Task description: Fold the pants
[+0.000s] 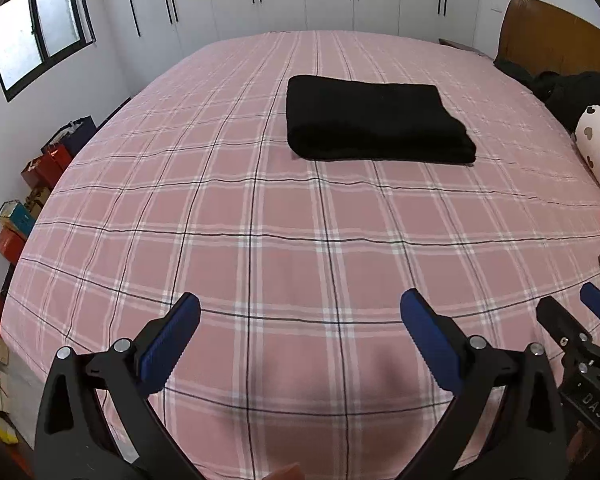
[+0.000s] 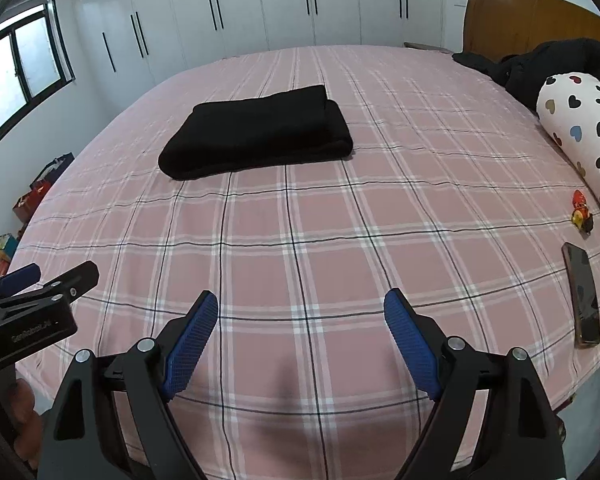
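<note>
- Bedroom setting: white wardrobe doors [image 2: 284, 4] with black handles line the far wall at 12 o'clock; a dark-framed window [image 1: 36, 28] sits at 10 o'clock.
- Bed [image 2: 340, 240]: pink plaid sheet covers it, filling most of both of your views; a brown headboard [image 2: 532, 16] stands at 2 o'clock.
- Pants [image 2: 256, 132]: black, already folded into a thick rectangle, lying flat on the sheet at 12 o'clock from your left gripper and at 11 o'clock from your right gripper, well apart from both.
- Left gripper [image 1: 300, 308]: your blue pads stand wide apart over the near edge of the bed, with nothing between them.
- Right gripper [image 2: 300, 304]: your pads are likewise spread wide, empty, over bare sheet; it sits just beside the left one.
- Pillow [image 2: 580, 128]: white with heart print, at 2 o'clock by the headboard.
- Dark garment [image 2: 540, 64]: heaped against the headboard, behind the pillow.
- Phone [image 2: 582, 300]: face up on the sheet at 3 o'clock.
- Small toy [image 2: 580, 212]: red and yellow, between the phone and the pillow.
- Boxes and bags [image 1: 28, 188]: stacked on the floor at 9 o'clock beside the bed.
</note>
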Tool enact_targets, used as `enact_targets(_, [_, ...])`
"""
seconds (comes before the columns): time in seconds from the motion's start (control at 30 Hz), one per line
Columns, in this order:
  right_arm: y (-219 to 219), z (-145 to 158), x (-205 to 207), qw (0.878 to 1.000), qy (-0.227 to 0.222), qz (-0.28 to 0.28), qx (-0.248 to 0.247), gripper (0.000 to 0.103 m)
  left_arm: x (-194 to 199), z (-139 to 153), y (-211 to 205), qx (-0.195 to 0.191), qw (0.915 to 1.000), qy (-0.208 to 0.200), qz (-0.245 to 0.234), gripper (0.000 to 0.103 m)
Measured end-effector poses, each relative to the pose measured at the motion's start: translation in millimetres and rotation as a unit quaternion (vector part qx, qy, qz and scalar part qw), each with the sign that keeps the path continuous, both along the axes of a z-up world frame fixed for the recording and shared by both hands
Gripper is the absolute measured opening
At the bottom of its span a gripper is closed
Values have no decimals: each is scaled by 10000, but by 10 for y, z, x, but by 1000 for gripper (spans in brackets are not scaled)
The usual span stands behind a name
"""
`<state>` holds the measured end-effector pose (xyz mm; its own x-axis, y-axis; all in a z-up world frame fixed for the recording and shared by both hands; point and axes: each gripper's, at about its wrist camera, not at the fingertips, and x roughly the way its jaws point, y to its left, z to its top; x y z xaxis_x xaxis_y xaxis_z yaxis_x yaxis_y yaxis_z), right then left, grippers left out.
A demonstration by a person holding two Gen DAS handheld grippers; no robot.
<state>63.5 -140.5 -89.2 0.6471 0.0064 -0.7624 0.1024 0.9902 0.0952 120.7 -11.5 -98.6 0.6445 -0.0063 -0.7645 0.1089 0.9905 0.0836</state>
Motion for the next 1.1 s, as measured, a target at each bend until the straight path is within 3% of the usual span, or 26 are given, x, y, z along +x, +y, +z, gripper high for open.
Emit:
enact_targets(0.53, [163,-68,121,9998,28,83,180,83,54,-104,24,102,9999,81,105,98])
enact_targets(0.8, [84,-78,125,9997,39,42,245,83,74,-101,18,-69,9997,186,113,98])
enact_targets(1.03, [67,-96,121,9996,63,53,288,83,64,-101,10,-494,9987,151,4,98])
enact_targets(1.1, [57,-101,127,9995,65,50,293,83,74,-98,-19,-430,9990,152,-18,98])
